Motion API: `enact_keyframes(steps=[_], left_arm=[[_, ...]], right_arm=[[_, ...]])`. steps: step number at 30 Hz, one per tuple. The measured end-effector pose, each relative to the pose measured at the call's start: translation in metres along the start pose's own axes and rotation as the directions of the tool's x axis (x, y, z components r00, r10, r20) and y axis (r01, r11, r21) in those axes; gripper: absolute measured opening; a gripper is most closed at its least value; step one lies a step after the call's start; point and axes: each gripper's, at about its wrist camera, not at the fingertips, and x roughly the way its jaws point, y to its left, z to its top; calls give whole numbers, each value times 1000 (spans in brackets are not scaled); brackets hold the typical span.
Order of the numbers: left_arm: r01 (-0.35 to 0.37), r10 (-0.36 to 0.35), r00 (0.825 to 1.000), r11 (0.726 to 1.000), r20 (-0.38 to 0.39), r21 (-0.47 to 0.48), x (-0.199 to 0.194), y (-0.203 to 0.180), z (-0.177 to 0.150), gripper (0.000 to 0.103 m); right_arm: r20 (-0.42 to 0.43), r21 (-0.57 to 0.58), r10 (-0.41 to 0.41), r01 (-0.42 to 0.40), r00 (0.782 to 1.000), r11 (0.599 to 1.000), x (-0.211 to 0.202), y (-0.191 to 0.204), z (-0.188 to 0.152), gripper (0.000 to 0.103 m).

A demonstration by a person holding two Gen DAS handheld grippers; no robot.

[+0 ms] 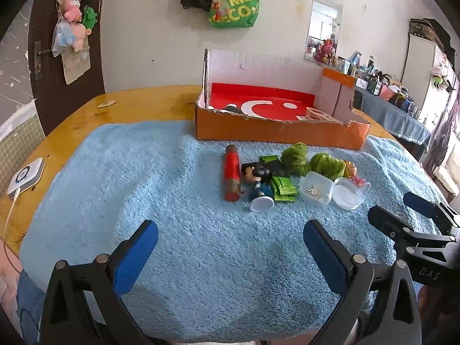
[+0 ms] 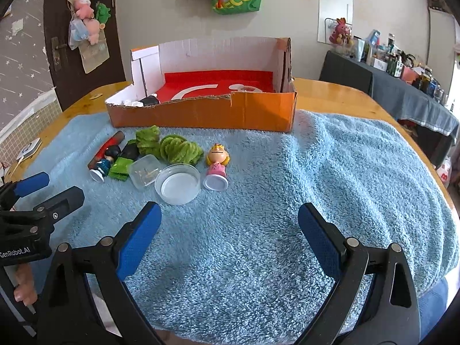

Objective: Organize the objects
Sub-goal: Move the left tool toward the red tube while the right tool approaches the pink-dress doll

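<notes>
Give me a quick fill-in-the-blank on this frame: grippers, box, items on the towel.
1. Both the left gripper and the right gripper are ____.
2. The cardboard box has a ____ lining inside.
3. The toys lie on a ____ towel.
4. The blonde figurine wears a ____ dress.

Missing words: open; red; blue; pink

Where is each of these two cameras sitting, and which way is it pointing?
Left wrist: rides the left gripper, looking forward over the blue towel at the toy pile and orange box; the right gripper shows at right.
Right wrist: rides the right gripper, facing the same box; the left gripper and a hand show at left.
Shared: towel, box, toys.
</notes>
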Motion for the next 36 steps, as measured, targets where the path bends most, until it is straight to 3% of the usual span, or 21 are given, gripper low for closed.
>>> enact_keyframes(steps=[19, 36], left_arm=[[-12, 12, 1000, 1000, -24, -22, 13, 18, 21, 103], [-44, 51, 991, 997, -123, 59, 53, 30, 53, 103]], right_arm=[[-10, 18, -1, 1, 1000, 1000, 14, -4, 20, 97], [-118, 34, -70, 75, 991, 997, 47, -21, 45, 97]])
